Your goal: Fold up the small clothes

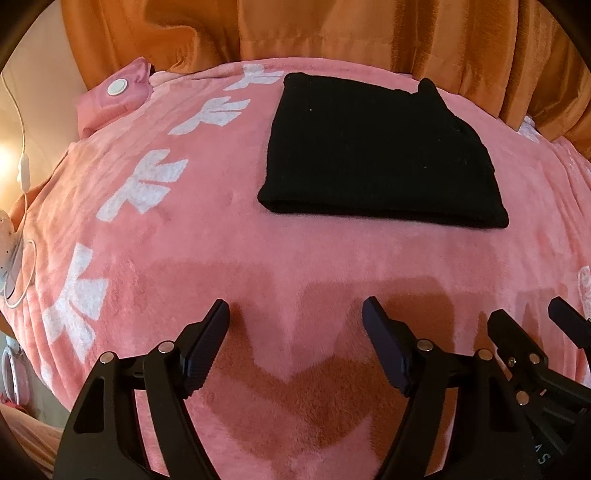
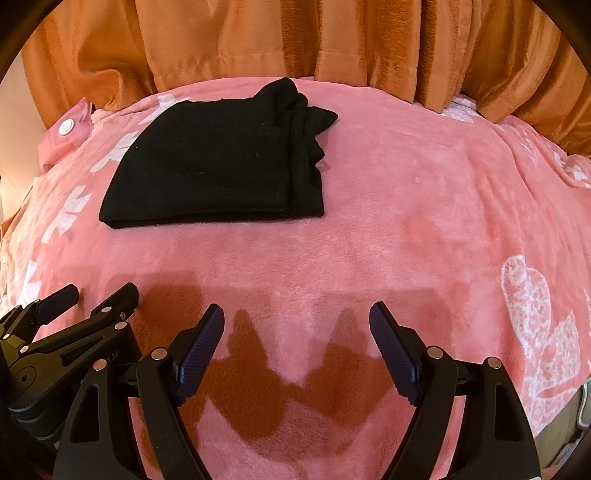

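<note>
Open right tool; folded black garment well beyond.

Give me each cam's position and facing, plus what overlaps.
Left wrist: on the left gripper, angled down over the pink blanket toward the folded black garment; own open fingers show, right gripper's fingers at the right edge.
Right wrist: on the right gripper, angled down likewise; own open fingers show, left gripper at the left edge.
Shared: garment, blanket, orange curtain, white snap button.
</note>
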`<state>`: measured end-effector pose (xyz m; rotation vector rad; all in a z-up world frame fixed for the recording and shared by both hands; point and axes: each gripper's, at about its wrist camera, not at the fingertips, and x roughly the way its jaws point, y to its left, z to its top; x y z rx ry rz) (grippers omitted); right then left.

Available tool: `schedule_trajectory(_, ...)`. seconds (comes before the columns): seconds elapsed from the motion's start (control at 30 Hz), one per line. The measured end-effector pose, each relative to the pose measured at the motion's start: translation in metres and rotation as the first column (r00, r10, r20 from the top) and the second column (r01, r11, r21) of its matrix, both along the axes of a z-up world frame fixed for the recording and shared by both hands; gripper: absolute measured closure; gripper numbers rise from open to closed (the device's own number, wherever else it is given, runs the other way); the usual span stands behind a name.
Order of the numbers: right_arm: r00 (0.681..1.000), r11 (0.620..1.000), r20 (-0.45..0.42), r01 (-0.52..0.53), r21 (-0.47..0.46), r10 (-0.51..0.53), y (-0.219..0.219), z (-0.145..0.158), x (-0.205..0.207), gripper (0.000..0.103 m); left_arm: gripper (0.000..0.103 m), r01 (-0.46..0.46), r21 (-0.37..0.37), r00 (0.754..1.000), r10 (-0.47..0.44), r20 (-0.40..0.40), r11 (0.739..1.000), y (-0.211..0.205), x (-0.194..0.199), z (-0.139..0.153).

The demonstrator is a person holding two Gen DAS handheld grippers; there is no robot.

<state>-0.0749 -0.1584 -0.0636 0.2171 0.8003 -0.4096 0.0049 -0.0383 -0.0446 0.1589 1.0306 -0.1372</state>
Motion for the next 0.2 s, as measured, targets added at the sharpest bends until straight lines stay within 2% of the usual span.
schedule_trajectory(0.2,1.0,1.0,-0.001,0.009,-0.002,-0.009,0.0032,0.0009,-0.0009,0.024,0.032,0.001,-0.005,1.0,-0.001,-0.005,1.0,0.0011,0.001,0.0006)
